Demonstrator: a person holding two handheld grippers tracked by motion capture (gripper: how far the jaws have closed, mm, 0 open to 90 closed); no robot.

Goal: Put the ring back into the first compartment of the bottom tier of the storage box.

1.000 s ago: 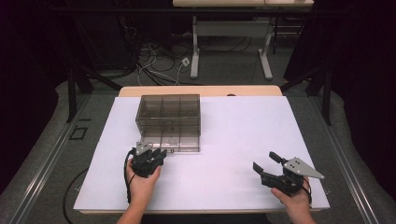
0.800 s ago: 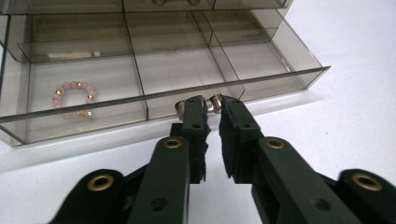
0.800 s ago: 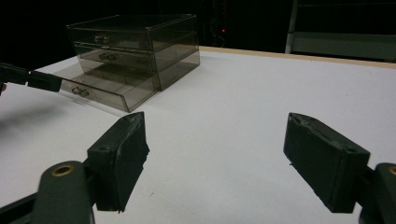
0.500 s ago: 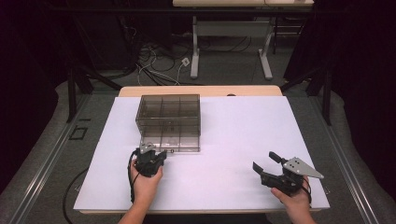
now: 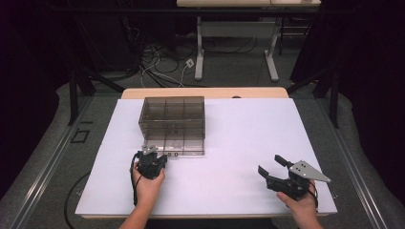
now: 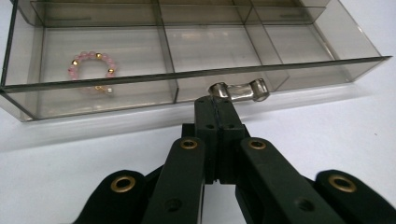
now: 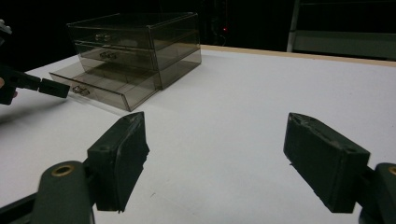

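The high view looks forward and down on the table (image 5: 229, 143). Each gripper view sits low behind its jaws; both share the smoky drawer box (image 7: 135, 51), the left one close up.

Bright overhead light whitens the table (image 5: 248, 143); the surroundings stay dark. Soft shadows lie beneath the left gripper (image 6: 218, 100); its near jaws blur.
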